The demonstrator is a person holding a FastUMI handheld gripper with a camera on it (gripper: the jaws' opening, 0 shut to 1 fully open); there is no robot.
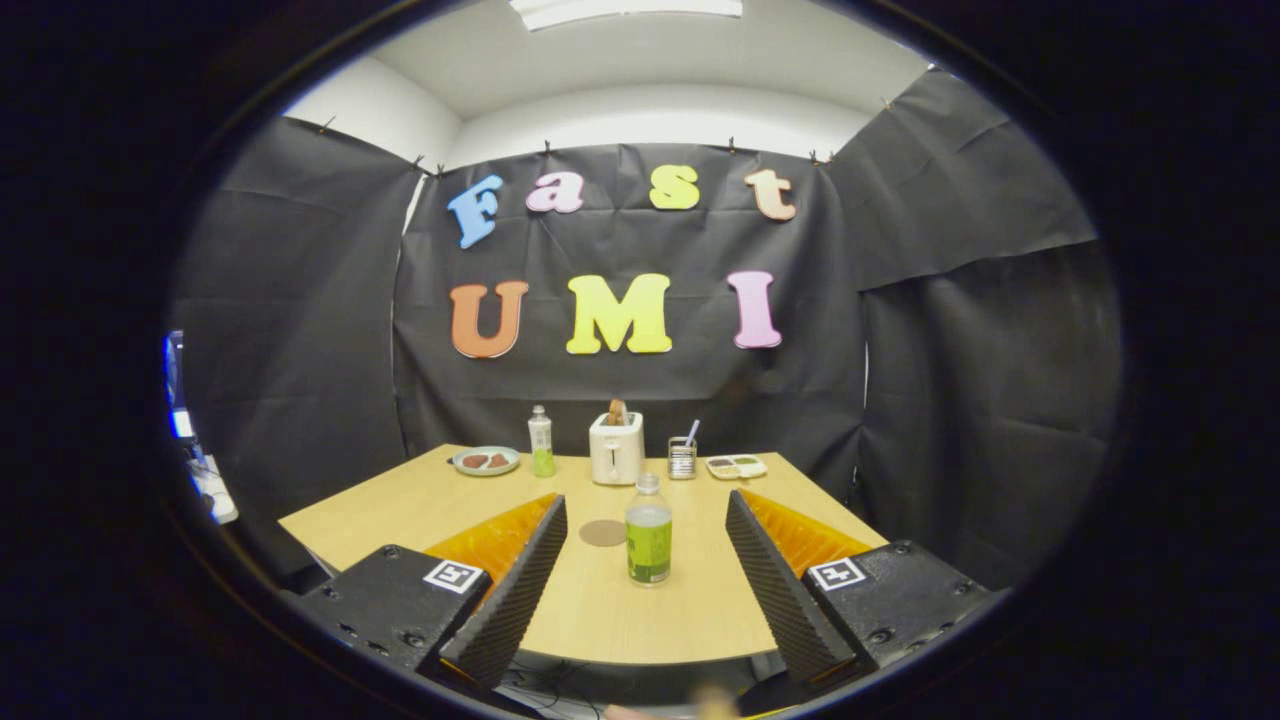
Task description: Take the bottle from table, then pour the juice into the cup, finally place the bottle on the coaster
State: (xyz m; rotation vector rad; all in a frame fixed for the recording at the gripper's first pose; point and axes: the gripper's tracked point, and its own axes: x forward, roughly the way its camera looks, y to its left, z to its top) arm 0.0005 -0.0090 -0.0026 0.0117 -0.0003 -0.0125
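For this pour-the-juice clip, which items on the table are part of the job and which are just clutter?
Job: the near bottle standing ahead of the open gripper, and the round coaster beside it. I can't make out a cup for certain.

Clutter: far bottle, plate, toaster, utensil holder, small tray.

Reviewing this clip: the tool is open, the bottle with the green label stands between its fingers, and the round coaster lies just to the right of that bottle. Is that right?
Not quite. In the gripper view the coaster lies just to the left of the bottle, slightly behind it, not to the right. The rest holds: the tool is open and the bottle stands upright on the table between its fingers, untouched.
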